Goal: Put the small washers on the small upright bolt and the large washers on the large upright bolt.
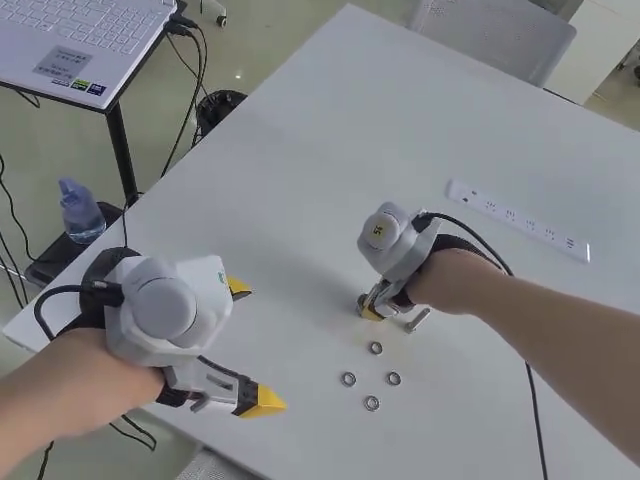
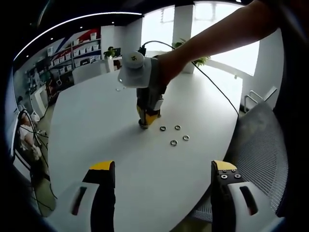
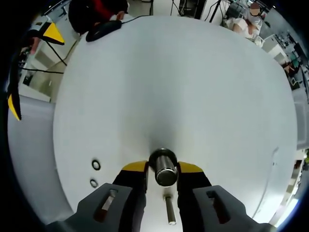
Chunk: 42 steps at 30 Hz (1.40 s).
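Note:
My right gripper (image 1: 372,308) is down at the white table (image 1: 330,170), shut on the large bolt (image 3: 165,170), a dark metal cylinder seen end-on between the yellow-tipped jaws. The small bolt (image 1: 418,320) lies on its side right beside that gripper, also seen under the jaws as small bolt (image 3: 169,210). Several washers (image 1: 371,377) lie loose in a cluster just nearer me, also seen as washers (image 2: 175,134). My left gripper (image 1: 252,345) hovers at the table's near left, open, nothing between its fingers, apart from the washers.
A white power strip (image 1: 515,220) lies on the table beyond the right gripper. Off the table's left edge stand a laptop (image 1: 80,40) on a stand and a water bottle (image 1: 80,210). A mesh chair (image 1: 495,30) sits at the far side.

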{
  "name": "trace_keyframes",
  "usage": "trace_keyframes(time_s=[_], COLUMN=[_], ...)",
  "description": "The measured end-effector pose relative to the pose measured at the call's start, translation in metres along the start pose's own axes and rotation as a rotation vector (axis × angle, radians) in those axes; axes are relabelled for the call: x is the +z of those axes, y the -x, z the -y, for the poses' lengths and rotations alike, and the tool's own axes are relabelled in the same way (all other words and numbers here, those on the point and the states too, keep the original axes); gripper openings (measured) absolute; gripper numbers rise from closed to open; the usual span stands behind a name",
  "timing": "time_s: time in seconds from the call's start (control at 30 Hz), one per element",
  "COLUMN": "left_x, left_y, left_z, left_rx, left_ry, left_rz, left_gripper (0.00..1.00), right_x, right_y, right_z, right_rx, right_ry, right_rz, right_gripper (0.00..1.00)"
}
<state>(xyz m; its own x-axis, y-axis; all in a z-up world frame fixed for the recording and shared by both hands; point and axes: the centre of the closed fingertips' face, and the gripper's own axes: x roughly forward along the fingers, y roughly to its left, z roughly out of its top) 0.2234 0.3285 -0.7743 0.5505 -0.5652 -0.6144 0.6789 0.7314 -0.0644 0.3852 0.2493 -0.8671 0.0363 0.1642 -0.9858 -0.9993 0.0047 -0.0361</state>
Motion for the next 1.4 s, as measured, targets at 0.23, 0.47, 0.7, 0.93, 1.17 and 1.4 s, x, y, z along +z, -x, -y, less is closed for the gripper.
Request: trace_keyframes(time_s=[0.23,0.47,0.7,0.93,1.17,1.4], left_x=[-0.004,-0.004,-0.005,-0.003,0.006,0.007], left_y=[0.001,0.003,0.006,0.005,0.004,0.007], left_z=[0.003,0.007,0.008,0.008,0.010,0.012], left_rx=[0.000,-0.003,0.001,-0.004,-0.016,-0.020], left_ry=[-0.001,0.001,0.006,0.006,-0.012,-0.020], left_rz=[-0.012,-0.006,-0.005,-0.005,0.002,0.000], left_gripper=[0.81,0.81,0.81,0.82,0.82,0.82], right_x=[0.002,0.007,0.009,0.014,0.016,0.010], right_y=[0.001,0.004,0.012,0.037,0.057,0.063], right_z=[-0.002,-0.001,-0.002,0.000,-0.003,-0.015], right_rx=[0.008,0.000,0.006,0.003,-0.003,0.004], right_ry=[-0.001,0.020,0.014,-0.028,-0.039,-0.022], right_rz=[0.005,0.028,0.044,0.111,0.149,0.133], right_gripper=[0.26,0.38,0.38,0.39,0.39,0.39])
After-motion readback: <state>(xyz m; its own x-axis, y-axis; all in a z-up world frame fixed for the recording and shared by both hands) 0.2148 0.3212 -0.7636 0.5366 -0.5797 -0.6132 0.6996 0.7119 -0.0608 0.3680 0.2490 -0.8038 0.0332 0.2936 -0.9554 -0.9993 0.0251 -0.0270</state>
